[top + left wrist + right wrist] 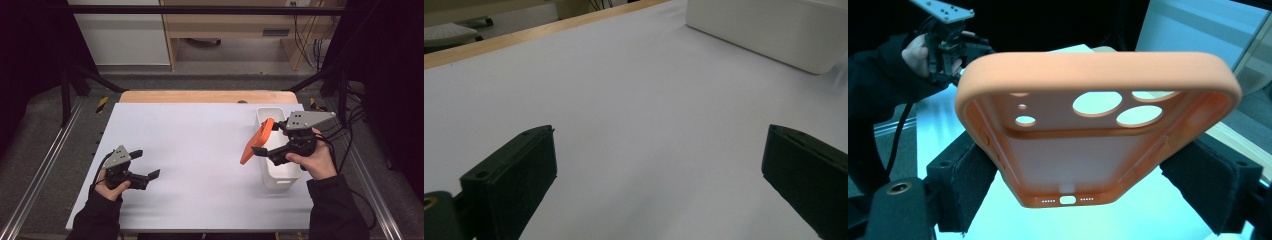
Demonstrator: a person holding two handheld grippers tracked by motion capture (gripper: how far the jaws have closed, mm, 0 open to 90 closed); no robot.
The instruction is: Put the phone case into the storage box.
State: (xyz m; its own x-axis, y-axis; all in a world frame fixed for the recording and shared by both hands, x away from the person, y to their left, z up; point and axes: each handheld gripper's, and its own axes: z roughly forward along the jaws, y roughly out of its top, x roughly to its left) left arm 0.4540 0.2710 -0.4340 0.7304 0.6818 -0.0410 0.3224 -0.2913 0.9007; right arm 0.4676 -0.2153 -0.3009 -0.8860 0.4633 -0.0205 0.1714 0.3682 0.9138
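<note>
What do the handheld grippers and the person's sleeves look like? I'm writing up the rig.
Both the left gripper and the right gripper are black, two-jawed, each topped by a grey three-cornered plate with small holes and trailing a black cable. The jaw pads look dark and felt-like. Both sleeves are black.

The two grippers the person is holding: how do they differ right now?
The right gripper is shut on an orange phone case, its jaws pressing the case's two long sides; the left gripper is open and holds nothing. The right gripper is beside the white bin at the table's right side; the left gripper sits over bare white table near the left front. Both are black, hand-held, with a grey plate on top.
</note>
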